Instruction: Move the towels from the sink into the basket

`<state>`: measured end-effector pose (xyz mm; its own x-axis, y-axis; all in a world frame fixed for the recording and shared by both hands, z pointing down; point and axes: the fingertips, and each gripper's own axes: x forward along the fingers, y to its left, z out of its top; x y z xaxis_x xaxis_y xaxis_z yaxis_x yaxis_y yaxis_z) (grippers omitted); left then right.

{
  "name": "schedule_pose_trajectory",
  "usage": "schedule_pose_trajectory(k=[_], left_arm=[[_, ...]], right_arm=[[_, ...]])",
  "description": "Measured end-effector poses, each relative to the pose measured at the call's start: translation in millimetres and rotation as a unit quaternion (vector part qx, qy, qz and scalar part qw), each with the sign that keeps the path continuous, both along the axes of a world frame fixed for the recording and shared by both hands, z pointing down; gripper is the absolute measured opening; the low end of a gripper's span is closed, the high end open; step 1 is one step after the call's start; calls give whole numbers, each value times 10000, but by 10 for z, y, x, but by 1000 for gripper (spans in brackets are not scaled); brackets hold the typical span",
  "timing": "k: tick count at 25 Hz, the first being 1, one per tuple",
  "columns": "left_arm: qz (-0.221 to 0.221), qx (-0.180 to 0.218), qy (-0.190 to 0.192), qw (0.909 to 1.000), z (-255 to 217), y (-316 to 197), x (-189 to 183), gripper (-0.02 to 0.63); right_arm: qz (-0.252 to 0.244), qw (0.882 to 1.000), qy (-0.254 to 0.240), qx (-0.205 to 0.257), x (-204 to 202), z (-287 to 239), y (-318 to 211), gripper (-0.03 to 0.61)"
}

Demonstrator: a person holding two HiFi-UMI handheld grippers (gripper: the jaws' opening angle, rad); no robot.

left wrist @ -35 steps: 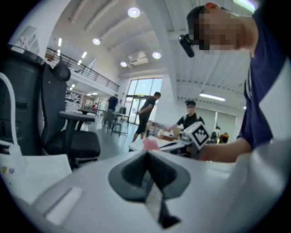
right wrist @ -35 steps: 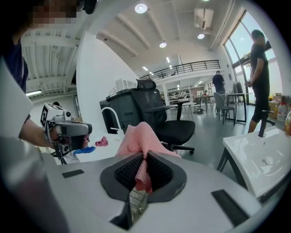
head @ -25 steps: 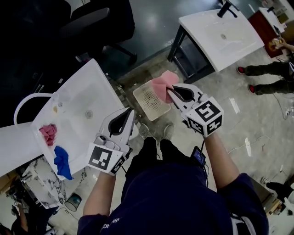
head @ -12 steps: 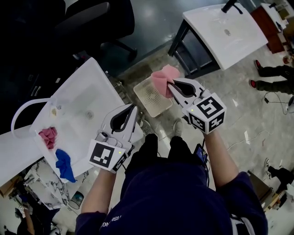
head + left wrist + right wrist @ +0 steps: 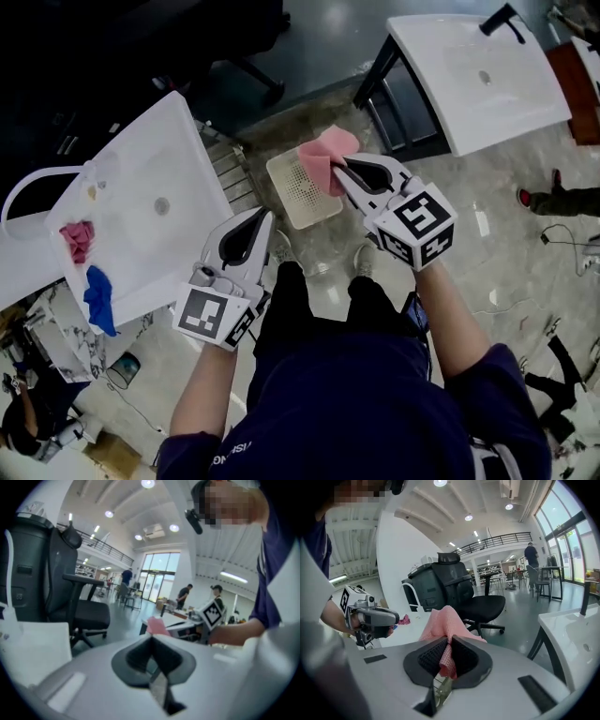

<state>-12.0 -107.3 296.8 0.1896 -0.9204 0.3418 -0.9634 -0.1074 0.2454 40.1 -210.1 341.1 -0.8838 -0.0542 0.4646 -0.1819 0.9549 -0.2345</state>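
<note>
Towels, far left: dark pink towel [image 5: 77, 239] and blue towel [image 5: 97, 298] lie at the sink's [image 5: 178, 150] end. Your left gripper [image 5: 266, 217], jaws together, holds nothing. Your right gripper [image 5: 339, 169] pinches the pink towel [image 5: 322, 157] above the basket [image 5: 302, 202] on the floor.

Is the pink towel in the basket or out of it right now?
Out. The right gripper is shut on the pink towel, holding it above the basket, whose perforated bottom shows bare.

The person wore a navy short-sleeved shirt [image 5: 361, 403] (white lettering on it) and dark trousers [image 5: 292, 302]. The left claw [image 5: 265, 215] and right claw [image 5: 340, 170] were white, black-padded, with square-marker cubes.
</note>
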Motion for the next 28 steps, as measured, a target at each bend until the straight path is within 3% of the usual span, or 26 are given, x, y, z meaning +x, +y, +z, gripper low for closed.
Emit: schedule_pose_trajectory(k=[13,28], left_arm=[[-979,-79,76,9951,634,129,881,3],[-756,-226,-5,9969,2354,119,624,3]], right_arm=[[-1026,9947,42,-36,514,621,25,26],[-1123,9933,243,-109,206,2384,109,26]])
